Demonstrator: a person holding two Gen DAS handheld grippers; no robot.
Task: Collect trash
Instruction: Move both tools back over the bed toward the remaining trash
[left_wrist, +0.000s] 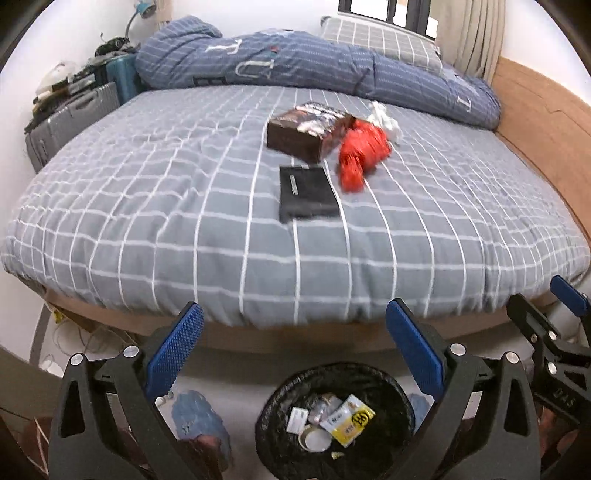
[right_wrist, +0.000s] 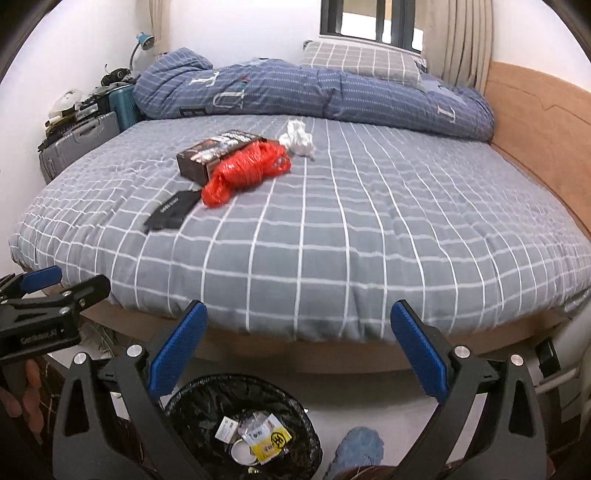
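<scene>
I see the trash still to collect lying on the bed (left_wrist: 147, 206): a crumpled red plastic bag (left_wrist: 364, 149), touching a dark brown box (left_wrist: 308, 131) on its left and a wad of white tissue (left_wrist: 384, 118) behind it. A flat black pouch (left_wrist: 306, 194) lies just in front of the box. Below the foot of the bed, on the floor, stands the bin (left_wrist: 332, 417) with its black liner, holding a yellow-and-white packet (left_wrist: 349, 419), a roll of tape and some small wrappers. My left hand-held gripper (left_wrist: 293, 354) hangs above the bin with its blue pads spread wide and nothing between them. My right hand-held gripper (right_wrist: 299, 354) is likewise wide open and empty, just beside the left one. At the far side of the bed are a rolled blue quilt (left_wrist: 295, 62) and a checked pillow (left_wrist: 384, 40); suitcases (left_wrist: 74, 118) stand at the left
</scene>
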